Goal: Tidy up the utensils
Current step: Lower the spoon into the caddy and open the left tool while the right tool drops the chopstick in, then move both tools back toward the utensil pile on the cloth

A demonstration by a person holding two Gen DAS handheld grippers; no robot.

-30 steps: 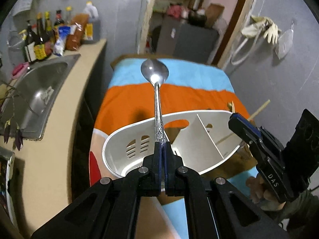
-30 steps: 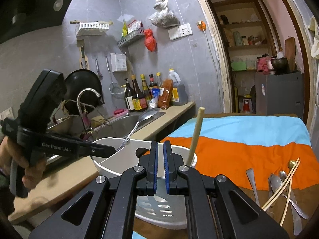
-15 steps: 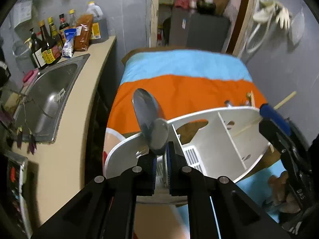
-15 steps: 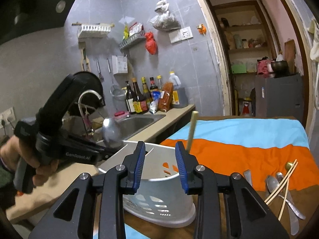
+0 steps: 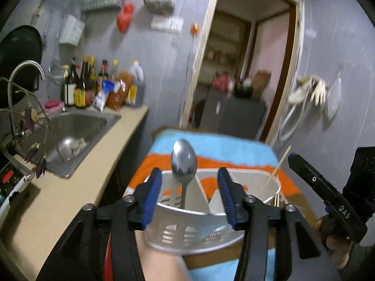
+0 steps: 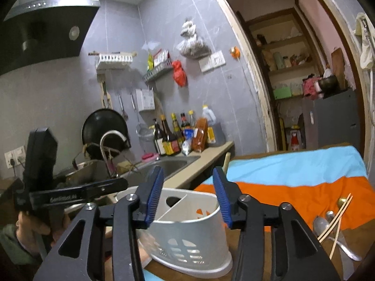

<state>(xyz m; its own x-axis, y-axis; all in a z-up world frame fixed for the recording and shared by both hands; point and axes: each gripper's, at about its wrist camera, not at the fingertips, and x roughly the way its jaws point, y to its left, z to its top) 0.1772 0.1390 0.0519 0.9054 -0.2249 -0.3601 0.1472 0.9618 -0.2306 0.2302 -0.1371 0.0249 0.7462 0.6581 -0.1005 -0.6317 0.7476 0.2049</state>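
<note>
Both the left gripper [image 5: 189, 194] and right gripper [image 6: 186, 195], jaws just opened and empty, should withdraw straight back, leaving spoon [image 5: 184, 161] upright in holder [image 5: 194, 231] ahead.

Dim indoor light — left wrist view motion-blurred, right sharper — fisheye-bent, dark-cornered edges.

I'm working in a home kitchen: beside the steel sink [image 6: 174, 164] stand sauce bottles [image 6: 172, 138], with a range hood [image 6: 46, 23] high above it.
</note>
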